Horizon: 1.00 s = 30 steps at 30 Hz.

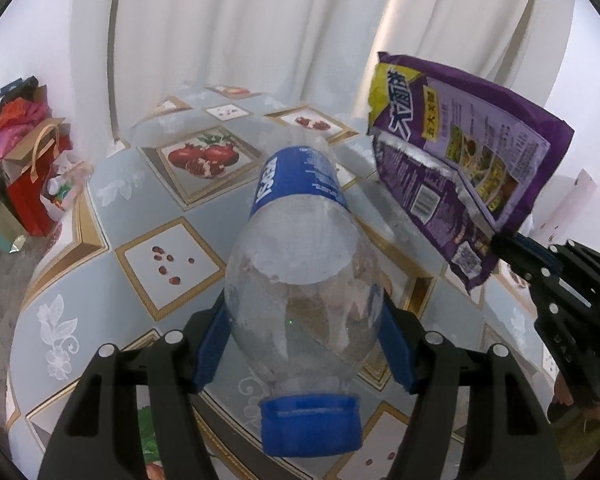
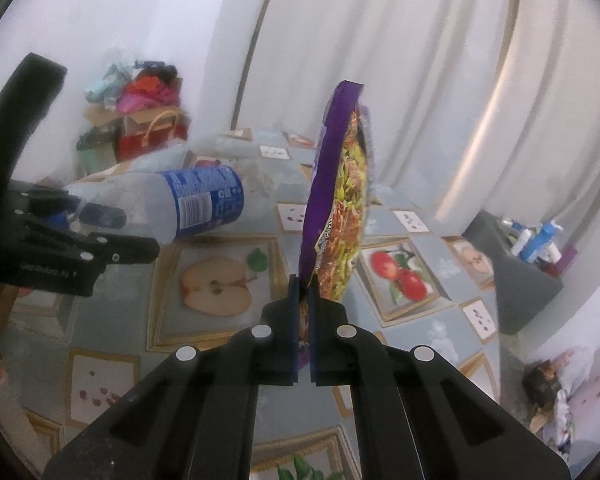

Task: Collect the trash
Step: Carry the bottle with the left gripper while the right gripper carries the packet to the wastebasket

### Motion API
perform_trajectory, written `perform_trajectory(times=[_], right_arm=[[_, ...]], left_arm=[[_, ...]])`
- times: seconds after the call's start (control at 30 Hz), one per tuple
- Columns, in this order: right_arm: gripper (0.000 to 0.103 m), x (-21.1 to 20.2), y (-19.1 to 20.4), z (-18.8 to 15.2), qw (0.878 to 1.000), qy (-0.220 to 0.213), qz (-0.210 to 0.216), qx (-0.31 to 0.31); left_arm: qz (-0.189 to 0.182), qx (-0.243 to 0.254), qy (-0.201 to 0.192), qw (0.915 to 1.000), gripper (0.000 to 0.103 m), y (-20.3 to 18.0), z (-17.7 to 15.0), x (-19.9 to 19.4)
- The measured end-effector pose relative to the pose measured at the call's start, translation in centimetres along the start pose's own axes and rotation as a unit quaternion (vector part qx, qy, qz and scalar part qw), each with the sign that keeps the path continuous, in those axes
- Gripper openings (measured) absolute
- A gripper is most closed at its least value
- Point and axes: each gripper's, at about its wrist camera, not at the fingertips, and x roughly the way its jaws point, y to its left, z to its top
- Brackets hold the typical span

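An empty clear plastic bottle (image 1: 300,280) with a blue label and blue cap is held off the table, cap toward the camera, its wide body clamped between the blue pads of the left gripper (image 1: 304,344), whose jaws stand fairly wide around it. To its right, well apart, a purple snack bag (image 1: 464,160) stands on edge in the air, pinched at its lower corner by the right gripper (image 2: 305,288), whose jaws are nearly closed with only the thin foil between them. In the right wrist view the bag (image 2: 336,200) rises straight up from the pads and the bottle (image 2: 168,208) hangs to the left, with open air between the two.

Below both lies a table (image 1: 80,240) under a grey-blue cloth printed with framed fruit pictures; the stretch beneath the bottle and bag is bare. White curtains (image 1: 240,24) hang close behind its far edge. Past the left edge sits a heap of gift bags (image 1: 32,160) and coloured paper. Beyond the right edge a dark stand (image 2: 516,272) carries small bottles.
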Motion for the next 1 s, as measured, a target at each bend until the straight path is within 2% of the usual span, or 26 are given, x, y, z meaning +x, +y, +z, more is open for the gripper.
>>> perform_trajectory(times=[0.27,0.43,0.63,0.73,0.87,1.0], right_arm=[[0.001,-4.3,-2.6,-0.9,0.998,-0.027,-0.039,0.034],[0.001,-8.1,-4.2,-1.9,0.995,-0.046,-0.074,0.047],[0.001,-13.4,-7.6,-5.2,0.985,-0.057,-0.136,0.089],[0.001,-16.2,-9.8,-7.6,0.976,-0.054,-0.176,0.114],[0.001,-19.8,-13.0,-11.0,0.96,-0.041,-0.229,0.154],[0.001,-23.1,-16.2,-14.8,0.938,-0.018,-0.287,0.193]], left_arm=[[-0.023,0.022,-0.025,0.9992,0.065,-2.1,1.0,-1.3],[-0.047,0.047,-0.046,0.9967,0.064,-5.5,1.9,-3.4],[-0.094,0.097,-0.057,0.9892,0.064,-11.6,2.6,-5.3],[-0.123,0.132,-0.06,0.9818,0.064,-15.5,2.7,-5.9],[-0.175,0.175,-0.059,0.967,0.064,-21.4,3.0,-6.1],[-0.236,0.216,-0.051,0.946,0.064,-28.4,3.2,-5.6]])
